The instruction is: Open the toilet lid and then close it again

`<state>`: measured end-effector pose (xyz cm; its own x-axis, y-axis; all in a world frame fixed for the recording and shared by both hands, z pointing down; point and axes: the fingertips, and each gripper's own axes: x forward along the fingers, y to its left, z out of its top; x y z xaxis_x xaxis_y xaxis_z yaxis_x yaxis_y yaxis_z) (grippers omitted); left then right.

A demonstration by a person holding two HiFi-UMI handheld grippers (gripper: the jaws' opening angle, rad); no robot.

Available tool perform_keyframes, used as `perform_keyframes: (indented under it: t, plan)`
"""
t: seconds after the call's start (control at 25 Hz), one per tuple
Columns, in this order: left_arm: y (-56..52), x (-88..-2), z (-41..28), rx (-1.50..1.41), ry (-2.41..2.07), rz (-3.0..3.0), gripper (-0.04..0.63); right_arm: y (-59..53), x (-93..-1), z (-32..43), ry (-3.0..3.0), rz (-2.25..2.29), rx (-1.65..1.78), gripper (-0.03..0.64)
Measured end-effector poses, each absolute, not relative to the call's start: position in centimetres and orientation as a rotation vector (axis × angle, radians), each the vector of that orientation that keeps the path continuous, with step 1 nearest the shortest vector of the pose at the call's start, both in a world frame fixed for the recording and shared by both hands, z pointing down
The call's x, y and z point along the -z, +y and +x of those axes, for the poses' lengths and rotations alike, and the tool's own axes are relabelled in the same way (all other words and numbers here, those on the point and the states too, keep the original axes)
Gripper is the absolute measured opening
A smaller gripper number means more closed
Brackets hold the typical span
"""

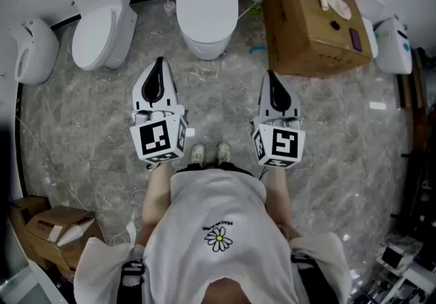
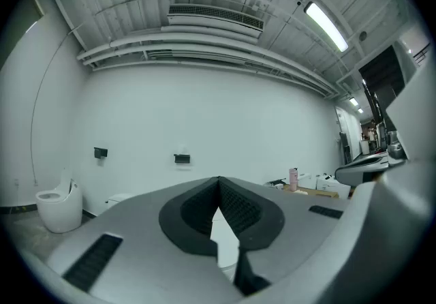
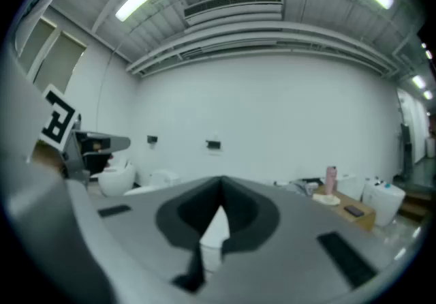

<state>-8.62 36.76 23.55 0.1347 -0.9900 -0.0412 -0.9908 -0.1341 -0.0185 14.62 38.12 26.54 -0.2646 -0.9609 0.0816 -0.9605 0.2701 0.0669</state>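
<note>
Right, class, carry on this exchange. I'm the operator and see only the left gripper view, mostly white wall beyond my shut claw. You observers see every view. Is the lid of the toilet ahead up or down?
Observer: Down. In the head view the middle toilet has its lid closed.
Operator: And my right claw?
Observer: The right claw is shut, with nothing in it.
Operator: Am I touching the toilet?
Observer: No. The left claw and the right one both hang short of it, with marble floor between.
</note>
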Motion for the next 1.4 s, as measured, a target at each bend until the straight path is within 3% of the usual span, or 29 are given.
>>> perform_keyframes:
  t: [0.68,1.0,1.4]
  plan:
    - [37.9,-23.0,-7.6,-0.081,2.076,-2.322,0.025,38.4,-27.5,15.8,-2.491,1.749,-0.081,0.029]
    - [38.2,-23.9,-8.8,-0.009,2.163,-2.187,0.025,38.9,-29.9,14.6,-2.551,1.463,-0.048,0.029]
    - [35.4,-24.6,-9.1,-0.08,2.186,-2.175,0.025,35.6,-29.0,16.0,-2.563,1.533,-0.001,0.031]
